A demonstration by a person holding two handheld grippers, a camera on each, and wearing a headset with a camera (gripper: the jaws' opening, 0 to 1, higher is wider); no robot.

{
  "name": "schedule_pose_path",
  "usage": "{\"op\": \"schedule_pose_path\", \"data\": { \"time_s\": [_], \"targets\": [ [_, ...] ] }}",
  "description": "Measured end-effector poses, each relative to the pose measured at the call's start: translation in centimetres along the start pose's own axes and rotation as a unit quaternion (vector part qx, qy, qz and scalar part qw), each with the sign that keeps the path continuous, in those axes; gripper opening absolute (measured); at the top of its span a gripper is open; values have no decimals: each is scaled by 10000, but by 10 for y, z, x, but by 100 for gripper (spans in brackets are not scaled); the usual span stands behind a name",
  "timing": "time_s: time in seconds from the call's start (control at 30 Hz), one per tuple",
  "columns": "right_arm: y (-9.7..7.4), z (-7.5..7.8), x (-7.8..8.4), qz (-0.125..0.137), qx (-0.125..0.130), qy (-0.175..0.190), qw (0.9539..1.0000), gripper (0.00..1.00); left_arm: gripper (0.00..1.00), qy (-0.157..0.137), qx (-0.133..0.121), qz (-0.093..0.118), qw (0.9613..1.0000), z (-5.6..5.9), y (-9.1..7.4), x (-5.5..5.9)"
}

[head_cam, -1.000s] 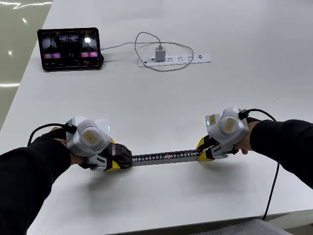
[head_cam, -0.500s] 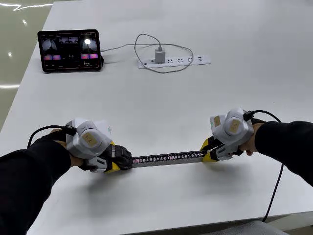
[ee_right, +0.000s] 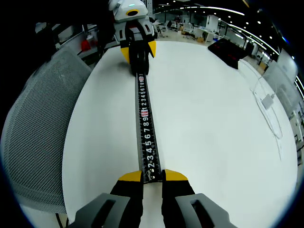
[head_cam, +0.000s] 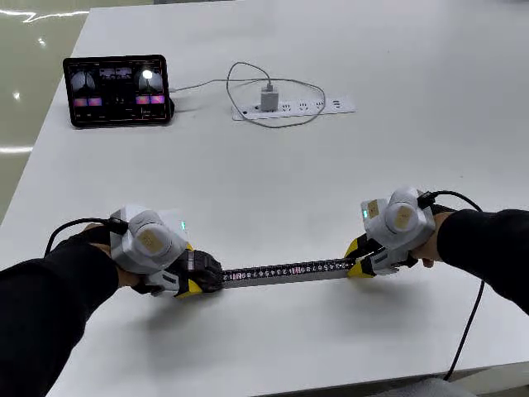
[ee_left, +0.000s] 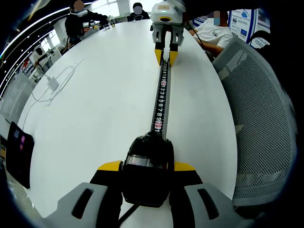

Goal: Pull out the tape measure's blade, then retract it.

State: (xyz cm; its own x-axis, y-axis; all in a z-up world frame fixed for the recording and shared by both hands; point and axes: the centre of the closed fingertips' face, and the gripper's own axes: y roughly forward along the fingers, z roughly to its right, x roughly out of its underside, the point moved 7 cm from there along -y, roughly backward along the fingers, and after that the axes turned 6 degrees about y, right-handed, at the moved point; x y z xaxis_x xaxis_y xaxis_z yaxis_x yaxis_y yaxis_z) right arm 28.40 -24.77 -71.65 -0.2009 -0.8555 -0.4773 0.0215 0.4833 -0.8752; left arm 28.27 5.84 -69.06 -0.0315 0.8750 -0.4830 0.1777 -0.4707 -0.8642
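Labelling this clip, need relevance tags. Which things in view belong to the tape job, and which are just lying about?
Job: tape measure case, clamped in the left gripper; blade, pulled out across the table, its tip pinched by the right gripper.

Lying about: tablet, power strip, charger, mesh chair.

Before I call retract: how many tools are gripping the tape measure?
2. The left tool clamps the case; the right tool pinches the end of the pulled-out blade.
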Motion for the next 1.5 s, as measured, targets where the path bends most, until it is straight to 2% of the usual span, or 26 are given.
{"op": "schedule_pose_path", "data": {
  "time_s": [0.37, 0.83, 1.0, 1.13, 1.5],
  "targets": [
    [-4, 1, 6, -32, 34, 21, 10000, 10, 32, 5, -4, -8, 10000, 0, 0, 0],
    [-4, 1, 4, -112, 16, 24, 9999, 11, 32, -26, -7, 14, 10000, -1, 1, -1],
    [-4, 1, 3, -146, 1, 55, 9999, 12, 33, -35, 99, 11, 9999, -1, 0, -3],
    [-3, 1, 2, -262, -2, -181, 9995, 12, 34, 1, 71, -17, 10000, 0, 0, -3],
    [-2, 2, 1, -327, -60, -274, 9991, 12, 34, -43, 128, -86, 9999, 1, 1, -5]
  ]
}}
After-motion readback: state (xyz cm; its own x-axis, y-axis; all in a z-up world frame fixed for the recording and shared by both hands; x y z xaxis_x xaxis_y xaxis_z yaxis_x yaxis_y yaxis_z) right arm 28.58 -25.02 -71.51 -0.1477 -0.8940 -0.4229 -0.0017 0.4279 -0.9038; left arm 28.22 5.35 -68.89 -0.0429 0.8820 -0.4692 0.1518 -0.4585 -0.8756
